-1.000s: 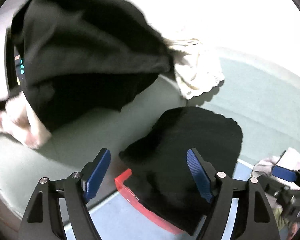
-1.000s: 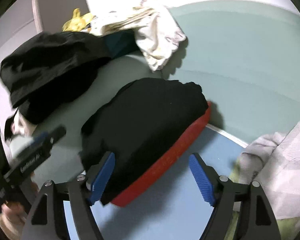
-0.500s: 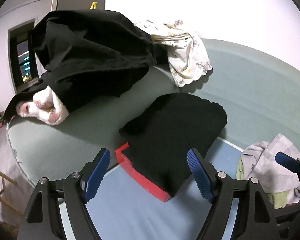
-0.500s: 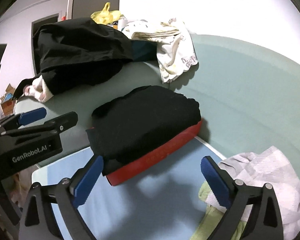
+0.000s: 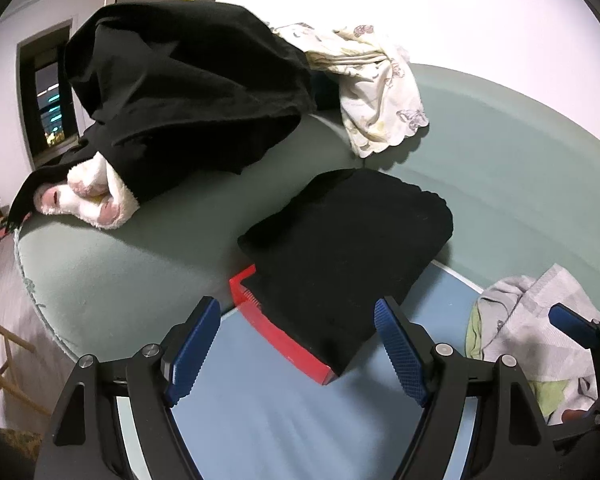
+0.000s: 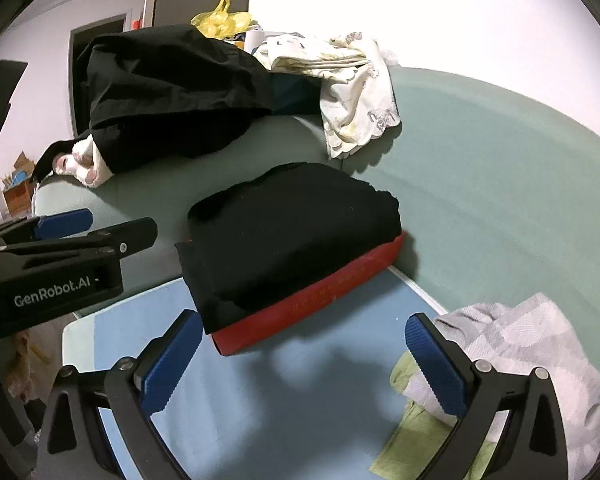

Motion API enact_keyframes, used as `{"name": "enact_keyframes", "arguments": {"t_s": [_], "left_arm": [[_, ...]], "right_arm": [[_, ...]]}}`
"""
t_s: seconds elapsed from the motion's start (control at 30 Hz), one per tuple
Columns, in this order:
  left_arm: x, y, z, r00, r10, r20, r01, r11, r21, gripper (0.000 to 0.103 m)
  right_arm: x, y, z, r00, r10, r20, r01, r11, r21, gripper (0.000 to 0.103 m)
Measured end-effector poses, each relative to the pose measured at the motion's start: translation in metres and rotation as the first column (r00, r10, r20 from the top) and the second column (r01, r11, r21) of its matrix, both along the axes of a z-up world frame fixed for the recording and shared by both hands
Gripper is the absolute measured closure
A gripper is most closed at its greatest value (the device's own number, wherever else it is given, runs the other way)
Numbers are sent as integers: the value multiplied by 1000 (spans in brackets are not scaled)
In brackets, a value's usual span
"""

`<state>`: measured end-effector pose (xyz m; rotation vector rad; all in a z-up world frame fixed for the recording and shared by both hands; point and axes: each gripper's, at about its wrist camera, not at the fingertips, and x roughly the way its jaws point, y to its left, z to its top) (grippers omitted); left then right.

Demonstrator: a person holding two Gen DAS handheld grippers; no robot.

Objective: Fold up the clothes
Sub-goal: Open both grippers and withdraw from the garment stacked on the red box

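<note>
A folded black garment [image 5: 352,248] [image 6: 292,228] lies on a red board [image 5: 276,336] [image 6: 320,304] at the far edge of a light blue mat [image 5: 280,412] [image 6: 260,392]. My left gripper [image 5: 296,308] hangs open just short of the garment's near end, with nothing between its blue pads [image 5: 192,344]. My right gripper [image 6: 303,320] also stands wide open and empty, over the mat in front of the board. The right wrist view shows the left gripper [image 6: 80,240] at the left edge, apart from the garment.
A heap of black clothing [image 5: 180,92] [image 6: 168,96] with a white-pink fleece piece [image 5: 88,196] lies at the back left of the green bed [image 5: 520,168]. Beside it lie a white patterned cloth [image 5: 380,92] and a yellow bag [image 6: 220,20]. A grey-white and green cloth [image 6: 520,356] sits right.
Both grippers have drawn back from the folded black garment, which now looks smaller. The right gripper's jaws have spread wider. The black heap at the back has stopped moving.
</note>
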<state>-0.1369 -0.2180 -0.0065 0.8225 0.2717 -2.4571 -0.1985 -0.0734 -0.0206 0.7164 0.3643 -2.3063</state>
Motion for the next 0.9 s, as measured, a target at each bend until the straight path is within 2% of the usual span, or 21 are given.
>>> {"name": "enact_keyframes", "arguments": {"t_s": [0.9], "left_arm": [[-9,-4,-4,1000,-21,17,20,1000,7,23]], "right_arm": [[-6,-6,-2,1000,25,7,-25,1000,9,0]]}}
